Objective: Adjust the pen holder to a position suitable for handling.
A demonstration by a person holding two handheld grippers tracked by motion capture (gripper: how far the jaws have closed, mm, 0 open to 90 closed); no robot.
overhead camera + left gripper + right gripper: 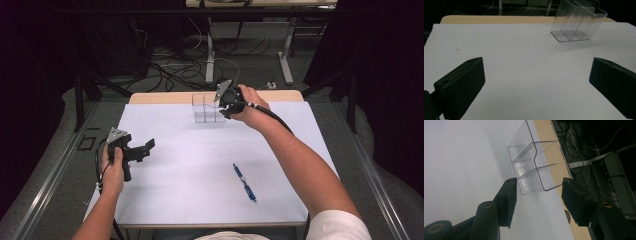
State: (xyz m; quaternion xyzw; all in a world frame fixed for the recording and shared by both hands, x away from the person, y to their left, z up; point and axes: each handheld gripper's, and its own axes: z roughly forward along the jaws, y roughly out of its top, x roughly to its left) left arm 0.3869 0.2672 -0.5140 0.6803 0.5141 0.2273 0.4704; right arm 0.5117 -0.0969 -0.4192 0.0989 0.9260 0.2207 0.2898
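Note:
A clear plastic organizer (206,108) with three compartments stands upright at the back of the white sheet (200,165). My right gripper (223,106) is at its right end. In the right gripper view the organizer (529,160) has its near end between the two spread jaws of the right gripper (539,184), with a gap on the right side. My left gripper (145,149) hovers over the left part of the sheet, wide open with nothing in it. In the left gripper view, bare sheet lies between the jaws of the left gripper (536,82) and the organizer (576,22) stands far off.
A blue pen (244,182) lies on the sheet at front right, under the right forearm (300,160). The wooden table edge (165,97) shows behind the sheet. Beyond it are table legs and cables (210,55) on the floor.

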